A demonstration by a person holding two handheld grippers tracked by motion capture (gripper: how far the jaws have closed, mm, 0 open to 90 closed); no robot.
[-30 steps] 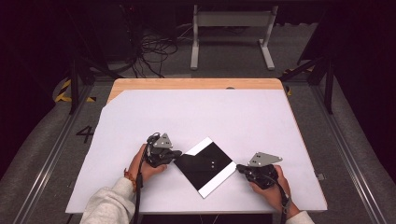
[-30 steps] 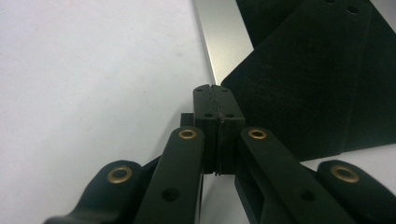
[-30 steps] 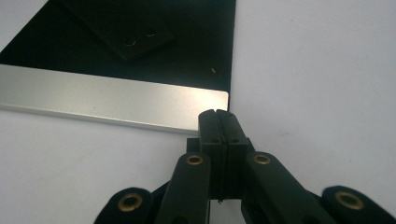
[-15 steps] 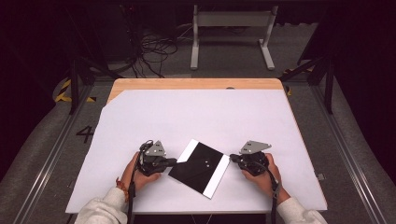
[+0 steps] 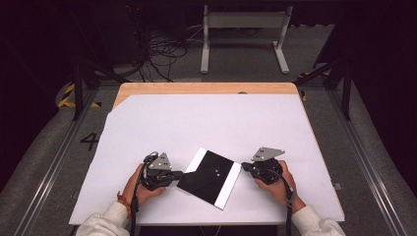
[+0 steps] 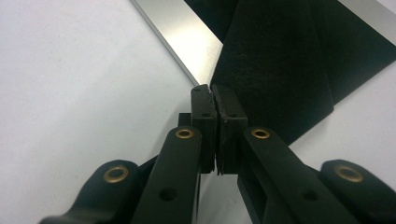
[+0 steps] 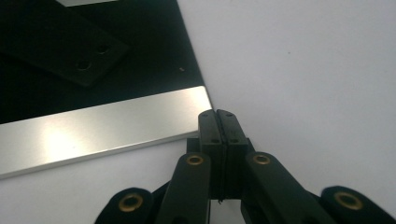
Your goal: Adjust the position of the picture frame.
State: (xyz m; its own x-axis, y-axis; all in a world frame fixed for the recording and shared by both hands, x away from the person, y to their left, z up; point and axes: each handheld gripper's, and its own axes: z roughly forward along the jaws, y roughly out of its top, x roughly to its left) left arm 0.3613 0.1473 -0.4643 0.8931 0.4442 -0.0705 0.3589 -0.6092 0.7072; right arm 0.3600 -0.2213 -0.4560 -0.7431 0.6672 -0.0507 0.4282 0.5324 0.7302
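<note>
High view: two hand-held grippers flank a black panel with silvery edge strips near the front of the white surface [image 5: 206, 118].

Lying tilted on the near middle of the surface, the black panel [image 5: 209, 176] has one silvery strip [image 5: 229, 185] along its right edge and another along its far left edge. A black flap [image 6: 280, 60] lies folded across it from the left, with two small holes showing near its end. The left gripper [image 5: 178, 173] sits just left of the panel, its jaws pressed together on the flap's near corner, as the left gripper view shows. The right gripper [image 5: 244, 168] rests just right of the panel, jaws fully closed with nothing between them, their tips at the corner of the silvery strip; whether they touch it cannot be told.
</note>
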